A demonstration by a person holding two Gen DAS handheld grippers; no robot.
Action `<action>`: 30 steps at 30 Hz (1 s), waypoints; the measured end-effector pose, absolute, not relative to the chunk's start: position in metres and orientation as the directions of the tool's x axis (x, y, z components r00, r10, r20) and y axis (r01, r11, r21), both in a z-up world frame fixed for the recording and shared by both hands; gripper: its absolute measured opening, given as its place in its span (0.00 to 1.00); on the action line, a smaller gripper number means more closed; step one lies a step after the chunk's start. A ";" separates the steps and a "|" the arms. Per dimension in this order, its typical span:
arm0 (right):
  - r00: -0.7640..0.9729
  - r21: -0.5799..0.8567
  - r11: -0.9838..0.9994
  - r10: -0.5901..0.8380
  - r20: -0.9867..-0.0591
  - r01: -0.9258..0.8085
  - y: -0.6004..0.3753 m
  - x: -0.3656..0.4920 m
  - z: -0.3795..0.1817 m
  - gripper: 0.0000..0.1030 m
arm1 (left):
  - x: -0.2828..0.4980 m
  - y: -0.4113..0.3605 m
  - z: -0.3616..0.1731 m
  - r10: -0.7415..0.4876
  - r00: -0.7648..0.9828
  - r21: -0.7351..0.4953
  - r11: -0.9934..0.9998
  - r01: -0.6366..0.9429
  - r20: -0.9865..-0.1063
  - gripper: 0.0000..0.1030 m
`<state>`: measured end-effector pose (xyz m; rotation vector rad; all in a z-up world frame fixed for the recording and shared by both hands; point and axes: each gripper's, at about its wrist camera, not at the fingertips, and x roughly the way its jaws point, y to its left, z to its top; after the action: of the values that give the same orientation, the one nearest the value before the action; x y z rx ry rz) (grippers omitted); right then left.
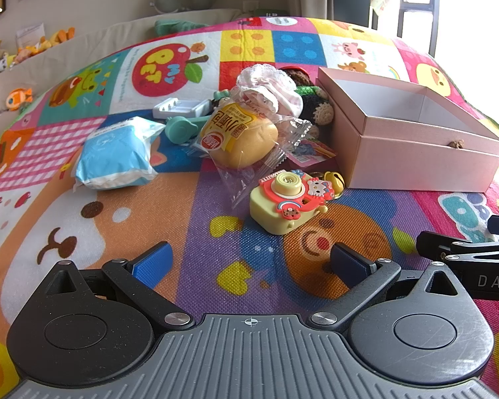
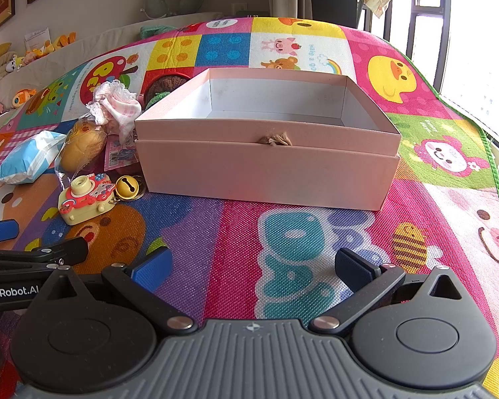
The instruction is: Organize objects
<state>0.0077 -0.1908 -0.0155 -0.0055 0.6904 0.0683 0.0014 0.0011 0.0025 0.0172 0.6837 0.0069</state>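
Only the right wrist view shows the pink box interior bare

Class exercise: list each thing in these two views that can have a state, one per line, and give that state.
Pink box: open, nothing seen inside.
Bread bun: sealed in its clear wrapper.
Tissue pack: lying on the mat.
Toy camera: lens facing up, beside the box.
Left gripper: open, holding nothing.
Right gripper: open, holding nothing.
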 end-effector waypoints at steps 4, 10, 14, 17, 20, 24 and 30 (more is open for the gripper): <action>0.769 0.018 0.998 0.061 -0.637 -0.065 -0.191 0.008 -0.015 1.00 | 0.002 0.002 0.003 0.012 0.775 0.017 1.000 -0.001 -0.631 1.00; 0.769 0.018 0.998 0.061 -0.637 -0.065 -0.191 0.008 -0.015 1.00 | 0.002 0.002 0.003 0.013 0.775 0.019 1.000 -0.001 -0.631 1.00; 0.769 0.018 0.998 0.061 -0.637 -0.065 -0.191 0.008 -0.016 1.00 | 0.002 0.002 0.003 0.014 0.775 0.020 1.000 -0.001 -0.632 1.00; 0.769 0.018 0.998 0.061 -0.637 -0.065 -0.191 0.008 -0.016 1.00 | 0.002 0.002 0.003 0.014 0.775 0.021 1.000 -0.001 -0.631 1.00; 0.769 0.018 0.998 0.061 -0.637 -0.064 -0.191 0.008 -0.016 1.00 | 0.002 0.002 0.003 0.013 0.775 0.020 1.000 -0.001 -0.631 1.00; 0.769 0.018 0.998 0.061 -0.637 -0.064 -0.191 0.008 -0.015 1.00 | 0.001 0.004 0.004 0.005 0.777 0.007 1.000 -0.001 -0.630 0.99; 0.768 0.020 0.998 0.062 -0.637 -0.064 -0.191 0.008 -0.016 1.00 | -0.001 0.038 0.041 0.070 0.834 -0.043 0.993 -0.111 -0.547 0.99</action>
<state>0.0083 -0.1912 -0.0155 -0.0030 0.6910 0.0688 -0.0008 0.0380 0.0407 -0.0737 0.5768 0.0962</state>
